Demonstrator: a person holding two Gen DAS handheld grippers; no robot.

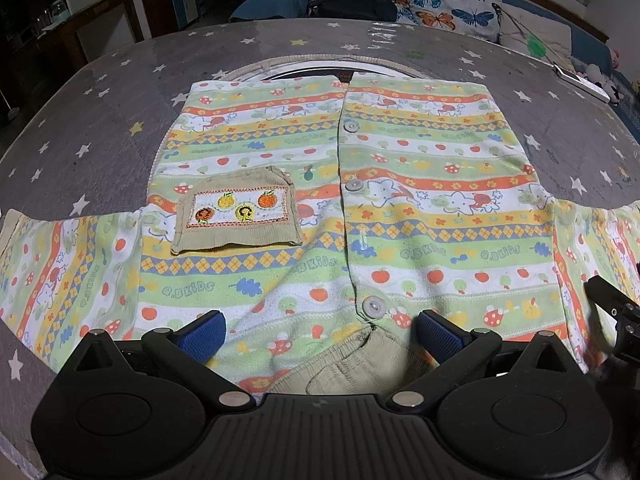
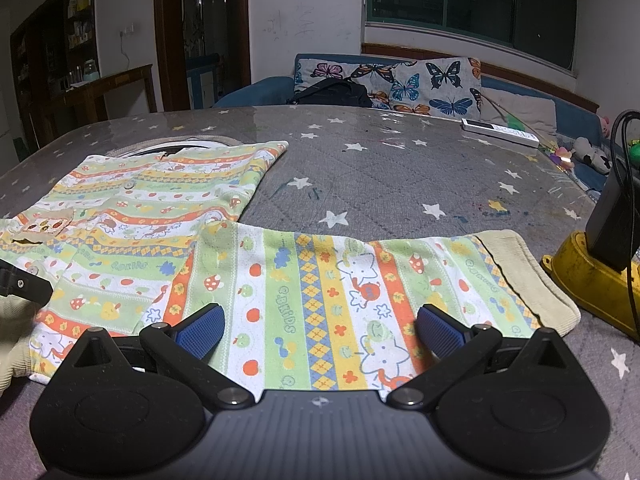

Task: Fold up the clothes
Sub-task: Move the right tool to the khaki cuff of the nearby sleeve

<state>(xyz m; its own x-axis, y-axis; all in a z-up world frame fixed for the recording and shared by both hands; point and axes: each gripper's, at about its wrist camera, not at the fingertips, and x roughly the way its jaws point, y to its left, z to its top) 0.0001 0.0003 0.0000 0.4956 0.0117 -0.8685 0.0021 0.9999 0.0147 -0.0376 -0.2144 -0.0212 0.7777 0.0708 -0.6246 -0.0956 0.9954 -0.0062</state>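
Starry table [image 1: 100, 92]: kids' top [image 1: 400, 200] flat under both gaping claws

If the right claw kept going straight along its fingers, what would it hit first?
Most likely the shirt's sleeve, spread flat on the table just ahead of the open right claw; depth is unclear.
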